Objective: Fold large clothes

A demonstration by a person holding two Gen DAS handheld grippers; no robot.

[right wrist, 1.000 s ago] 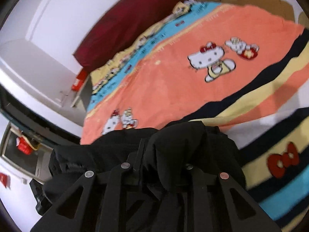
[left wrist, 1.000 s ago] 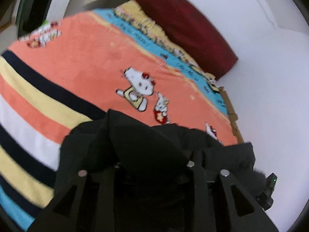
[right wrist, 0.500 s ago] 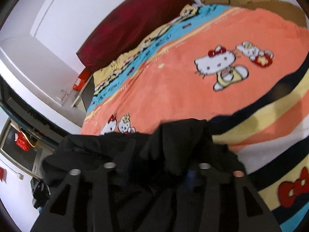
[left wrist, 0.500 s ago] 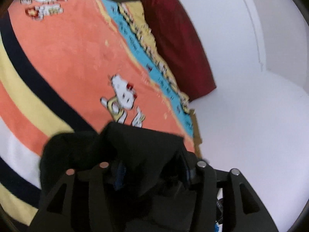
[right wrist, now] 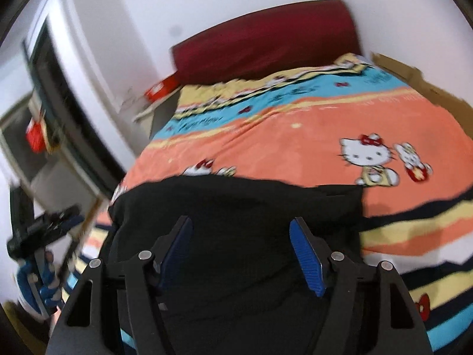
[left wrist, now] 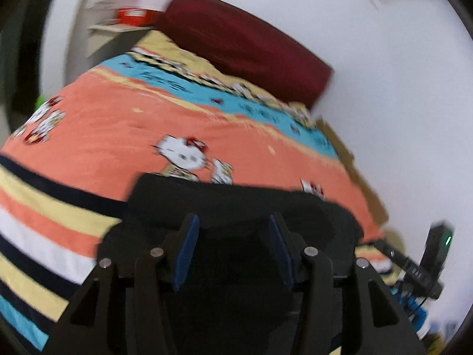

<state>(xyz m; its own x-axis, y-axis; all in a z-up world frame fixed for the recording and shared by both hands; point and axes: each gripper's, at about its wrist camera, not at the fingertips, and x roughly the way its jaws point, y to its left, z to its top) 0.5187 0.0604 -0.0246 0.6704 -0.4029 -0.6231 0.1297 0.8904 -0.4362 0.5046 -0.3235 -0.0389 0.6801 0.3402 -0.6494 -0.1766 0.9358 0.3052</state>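
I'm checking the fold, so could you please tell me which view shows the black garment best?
The right wrist view: the black garment spreads wide there, its far edge and right corner visible. The left wrist view shows a narrower, blurrier stretch behind the claw.

a bed covered by a striped orange cartoon-cat blanket (right wrist: 310,136) carries a black garment (right wrist: 236,224) at six o'clock and a dark red pillow (right wrist: 266,44) at twelve o'clock.
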